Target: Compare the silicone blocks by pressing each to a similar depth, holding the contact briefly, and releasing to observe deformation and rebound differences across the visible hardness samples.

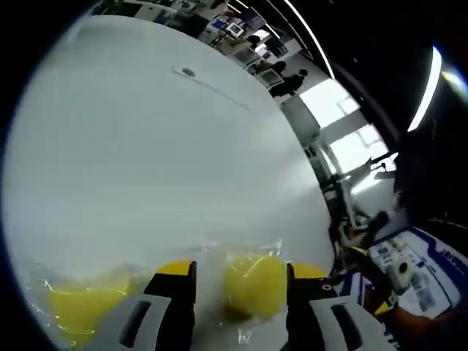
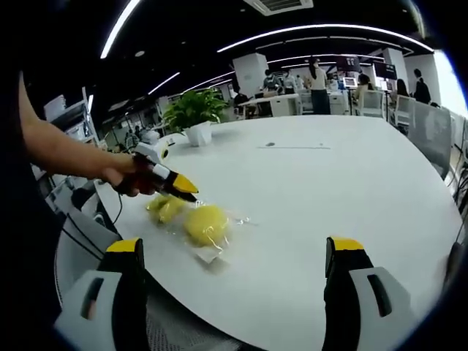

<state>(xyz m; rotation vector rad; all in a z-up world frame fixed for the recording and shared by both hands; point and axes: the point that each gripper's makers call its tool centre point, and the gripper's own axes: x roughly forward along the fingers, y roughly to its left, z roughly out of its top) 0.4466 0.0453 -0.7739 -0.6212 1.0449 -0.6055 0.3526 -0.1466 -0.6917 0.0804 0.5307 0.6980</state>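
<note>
Two yellow silicone blocks in clear plastic wrap lie on the white table [image 2: 329, 183]. In the right gripper view the rounder block [image 2: 206, 223] is nearer and the second block [image 2: 164, 208] sits beside it, under the left gripper [image 2: 179, 186] that a hand holds. In the left gripper view one block [image 1: 256, 287] sits between the jaws of my left gripper [image 1: 241, 269]. The jaws stand apart, with the right one close against the block. The other block [image 1: 80, 303] lies at the lower left. My right gripper [image 2: 234, 245] hovers short of the blocks, open and holding nothing.
A potted plant [image 2: 194, 121] stands at the table's far left. A small dark object [image 2: 270, 145] lies mid-table. Chairs [image 2: 431, 124] line the right side and people stand at desks behind. The table's near edge curves just below the blocks.
</note>
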